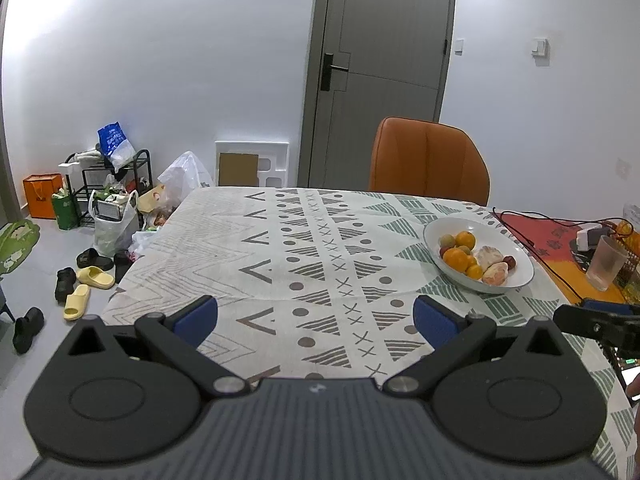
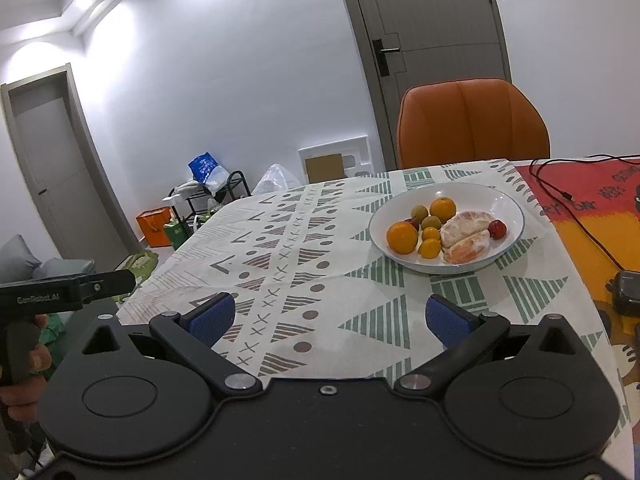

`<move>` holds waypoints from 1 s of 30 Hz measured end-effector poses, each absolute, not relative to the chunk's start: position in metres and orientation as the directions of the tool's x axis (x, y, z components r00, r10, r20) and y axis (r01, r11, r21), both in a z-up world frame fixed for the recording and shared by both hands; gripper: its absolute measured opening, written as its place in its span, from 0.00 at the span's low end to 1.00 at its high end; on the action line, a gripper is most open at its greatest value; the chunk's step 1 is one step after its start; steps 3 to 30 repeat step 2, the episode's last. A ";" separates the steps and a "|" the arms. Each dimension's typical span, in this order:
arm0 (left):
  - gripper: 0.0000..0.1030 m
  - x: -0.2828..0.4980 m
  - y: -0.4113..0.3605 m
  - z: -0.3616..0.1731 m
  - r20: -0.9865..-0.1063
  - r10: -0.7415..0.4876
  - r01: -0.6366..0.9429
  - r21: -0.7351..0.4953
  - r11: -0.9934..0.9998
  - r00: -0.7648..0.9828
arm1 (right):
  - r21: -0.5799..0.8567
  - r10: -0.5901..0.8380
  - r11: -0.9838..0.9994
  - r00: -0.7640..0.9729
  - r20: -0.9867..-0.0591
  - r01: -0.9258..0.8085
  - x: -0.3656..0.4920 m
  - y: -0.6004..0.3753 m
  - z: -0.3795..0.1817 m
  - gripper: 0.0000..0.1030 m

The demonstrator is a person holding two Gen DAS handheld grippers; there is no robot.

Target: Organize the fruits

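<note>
Left tool [image 1: 316, 318]: you are holding it wide open and empty above the table [image 1: 280, 240].
Right tool [image 2: 330, 320]: you are keeping it spread wide too, gripping nothing.
Fruits [image 2: 444, 230]: sitting in the white bowl [image 2: 508, 208], ahead of both tools, near the orange chair [image 2: 472, 120].

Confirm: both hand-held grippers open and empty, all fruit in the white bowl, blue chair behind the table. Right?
One error: the chair is orange, not blue, as the right wrist view shows. The rest holds: left hand-held gripper and right hand-held gripper open and empty, fruit in the white bowl.
</note>
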State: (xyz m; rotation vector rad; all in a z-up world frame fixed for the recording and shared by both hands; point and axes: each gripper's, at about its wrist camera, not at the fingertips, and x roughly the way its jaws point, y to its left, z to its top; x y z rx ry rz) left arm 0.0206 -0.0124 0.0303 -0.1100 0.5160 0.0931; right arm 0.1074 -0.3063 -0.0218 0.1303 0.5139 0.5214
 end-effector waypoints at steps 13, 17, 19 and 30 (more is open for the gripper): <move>1.00 0.021 -0.013 0.030 -0.497 0.058 -0.116 -0.086 0.989 0.866 | 0.252 0.506 0.862 0.744 -0.437 -0.439 0.108 -0.307 -0.023 1.00; 1.00 0.021 -0.013 0.030 -0.497 0.058 -0.116 -0.086 0.989 0.866 | 0.252 0.506 0.862 0.744 -0.437 -0.439 0.108 -0.307 -0.023 1.00; 1.00 0.021 -0.013 0.030 -0.497 0.058 -0.116 -0.086 0.989 0.866 | 0.252 0.506 0.862 0.744 -0.437 -0.439 0.108 -0.307 -0.023 1.00; 1.00 0.021 -0.013 0.030 -0.497 0.058 -0.116 -0.086 0.989 0.866 | 0.252 0.506 0.862 0.744 -0.437 -0.439 0.108 -0.307 -0.023 1.00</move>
